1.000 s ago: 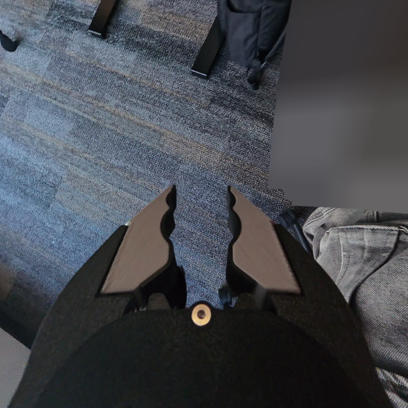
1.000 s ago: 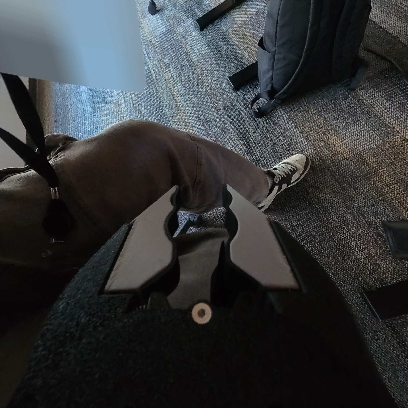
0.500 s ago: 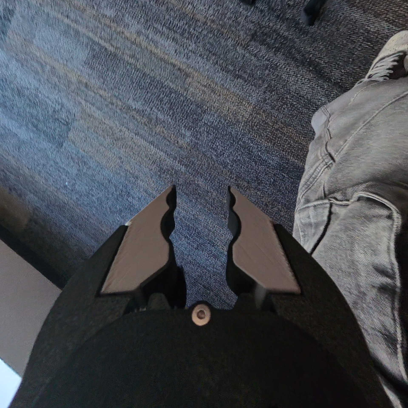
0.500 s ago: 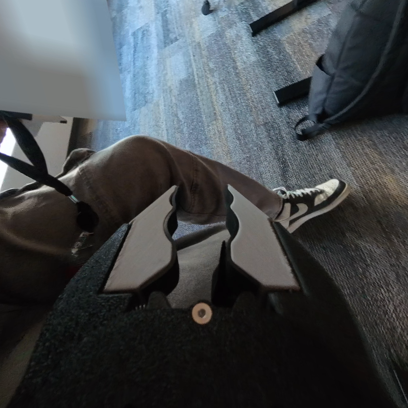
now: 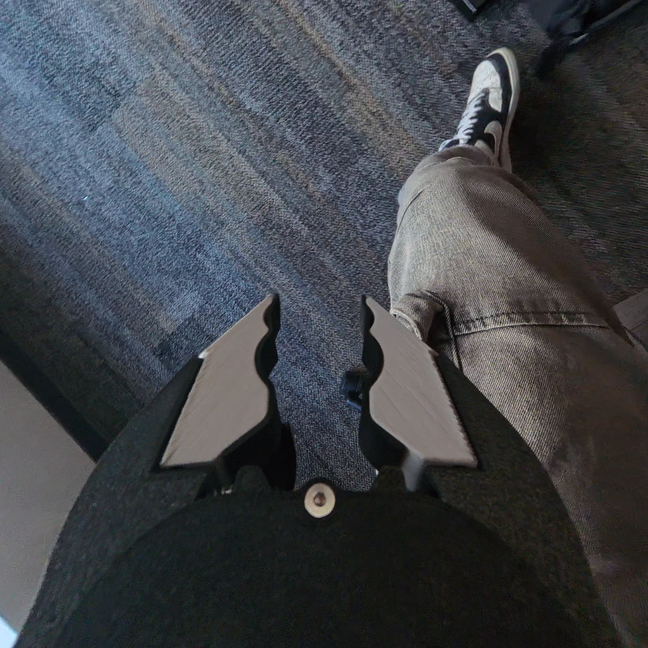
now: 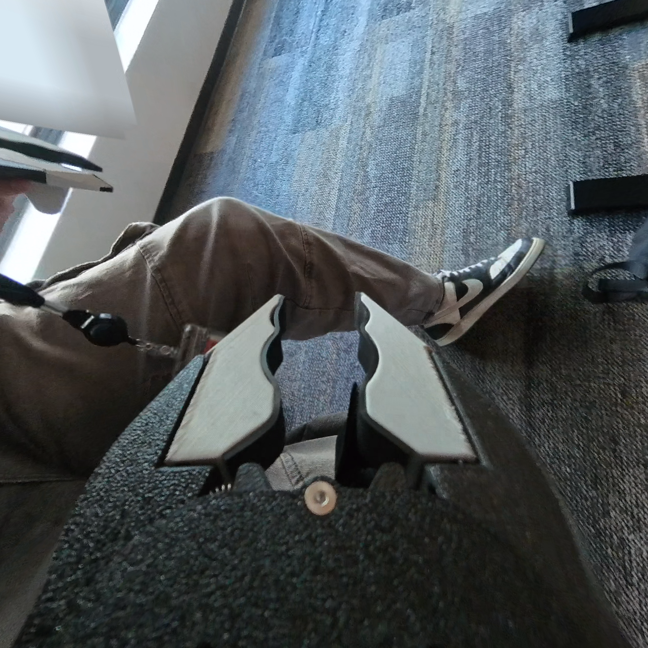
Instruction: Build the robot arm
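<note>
The carpet [image 5: 210, 175] is a rough woven pile in mottled blue-grey. The trouser leg [image 5: 508, 280] is matt grey denim-like cloth with stitched seams, and the shoe [image 6: 491, 284] appears smooth, leather-like, black and white. Each gripper body [image 6: 315, 561] is black with a grainy, pebbled finish; its fingers [image 6: 231, 392] are matt grey with fine ridging.

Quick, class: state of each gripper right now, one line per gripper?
Left gripper: jaws open, holding nothing, above the carpet.
Right gripper: jaws open, holding nothing, pointing toward a person's trouser leg.
</note>
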`<state>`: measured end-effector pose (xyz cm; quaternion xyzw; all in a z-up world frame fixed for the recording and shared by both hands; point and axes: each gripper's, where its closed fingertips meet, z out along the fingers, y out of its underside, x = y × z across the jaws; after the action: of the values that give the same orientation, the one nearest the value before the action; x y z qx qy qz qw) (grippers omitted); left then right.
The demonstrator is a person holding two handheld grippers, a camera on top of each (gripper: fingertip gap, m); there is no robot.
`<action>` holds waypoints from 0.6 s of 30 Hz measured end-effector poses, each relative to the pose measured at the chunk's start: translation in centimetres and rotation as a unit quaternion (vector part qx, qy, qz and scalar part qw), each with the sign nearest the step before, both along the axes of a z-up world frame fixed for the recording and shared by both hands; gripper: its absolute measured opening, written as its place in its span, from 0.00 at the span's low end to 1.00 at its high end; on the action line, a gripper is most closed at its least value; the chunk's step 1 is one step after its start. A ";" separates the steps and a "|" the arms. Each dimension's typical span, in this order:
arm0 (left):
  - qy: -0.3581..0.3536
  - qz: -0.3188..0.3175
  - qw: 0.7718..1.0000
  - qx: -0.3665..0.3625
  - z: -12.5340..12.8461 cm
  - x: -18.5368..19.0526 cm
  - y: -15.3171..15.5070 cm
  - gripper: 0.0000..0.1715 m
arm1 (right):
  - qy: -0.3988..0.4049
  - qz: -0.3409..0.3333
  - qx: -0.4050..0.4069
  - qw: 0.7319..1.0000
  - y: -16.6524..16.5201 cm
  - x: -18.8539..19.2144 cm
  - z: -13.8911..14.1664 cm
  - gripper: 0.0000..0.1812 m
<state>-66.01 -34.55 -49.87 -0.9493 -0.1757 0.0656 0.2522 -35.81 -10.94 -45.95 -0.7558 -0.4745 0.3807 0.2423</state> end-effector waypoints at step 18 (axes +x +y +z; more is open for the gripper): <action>-0.012 0.225 0.974 -0.029 -1.2 -4.8 -20.4 0.26 | -0.017 0.198 0.012 0.980 -8.0 -15.3 -0.8 0.21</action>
<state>-70.84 -54.93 -51.04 -0.8929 -0.3860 0.1141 0.2015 -51.09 -18.96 -46.71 -0.6503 -0.6235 0.4024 0.1628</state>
